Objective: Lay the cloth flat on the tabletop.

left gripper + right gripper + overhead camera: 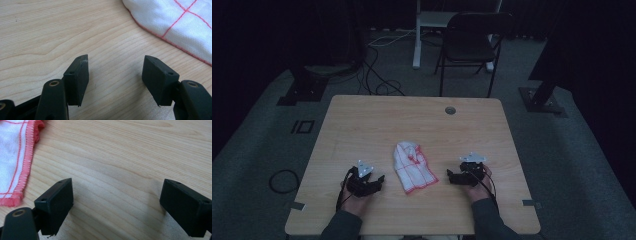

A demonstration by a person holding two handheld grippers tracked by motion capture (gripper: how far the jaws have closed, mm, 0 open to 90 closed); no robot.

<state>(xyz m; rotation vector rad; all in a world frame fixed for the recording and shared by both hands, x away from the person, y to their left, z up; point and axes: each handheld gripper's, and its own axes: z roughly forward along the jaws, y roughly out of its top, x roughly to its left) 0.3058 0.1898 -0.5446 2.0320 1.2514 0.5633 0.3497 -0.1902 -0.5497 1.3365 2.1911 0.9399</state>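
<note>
The left gripper (371, 181) rested low over the wooden table (362, 120), held in the person's left hand (354, 197), and its jaws stood wide apart with only bare wood between them. In the left gripper view the white cloth (180, 22) with red stitched lines lay ahead of that gripper and off toward its right-hand jaw, near but clear of the pads; its red-hemmed edge ran past the jaw tip without touching it.

The right gripper (458, 176), held in the right hand (477, 187), was likewise released, its jaws spread with nothing between them. In the right gripper view the cloth (15, 157) sat ahead and to the side of its left-hand jaw, the hemmed corner just beside that jaw yet apart from it.

From the high view the cloth (413, 167) lay bunched and folded between the two grippers, a little forward of both. The picture was dim there, so the cloth's exact folds were hard to make out; it seemed doubled over at its far end.

Beyond the far edge of the table stood a dark chair (472, 42), with cables (377, 80) trailing over the floor.
</note>
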